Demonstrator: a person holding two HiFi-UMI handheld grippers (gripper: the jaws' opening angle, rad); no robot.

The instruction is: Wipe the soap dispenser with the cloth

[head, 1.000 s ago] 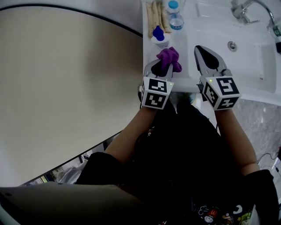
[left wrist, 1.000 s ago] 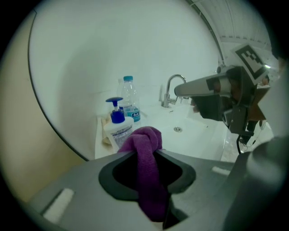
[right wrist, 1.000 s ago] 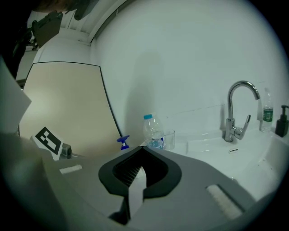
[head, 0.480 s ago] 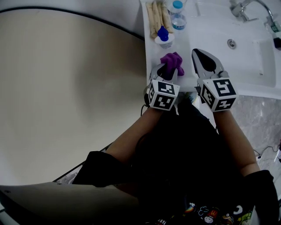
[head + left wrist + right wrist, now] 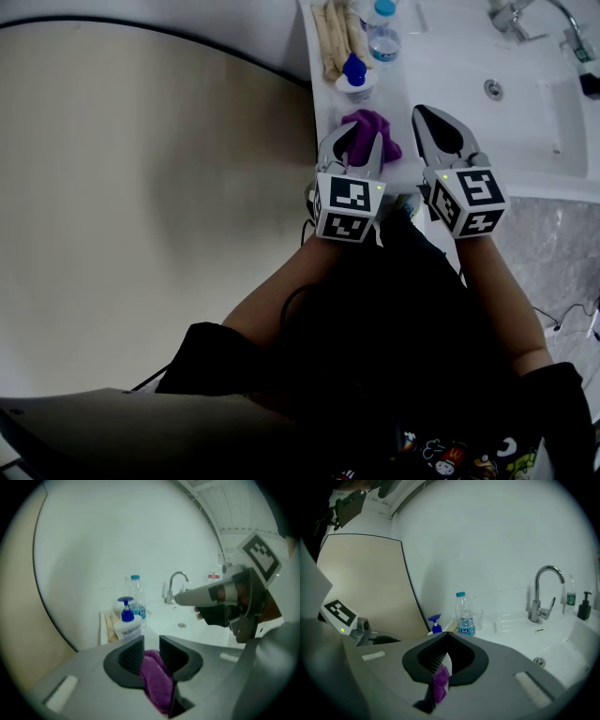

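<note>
white sink counter (image 5: 525, 141) sits beside a big tan wall (image 5: 141, 187). the soap dispenser (image 5: 354, 77) with the blue pump stands near the left edge of the counter, with a water bottle (image 5: 380, 39) close behind it. the left gripper (image 5: 354, 139) has its fingers squeezed on the purple cloth (image 5: 382, 129), and the cloth bunches out between them. the cloth is near the soap dispenser but not touching it. the right gripper (image 5: 427, 114) is held over the counter beside the cloth, and its fingers are pressed together at the tips. a little bit of purple shows in the slit lower down, and i cannot tell what it is.
</note>
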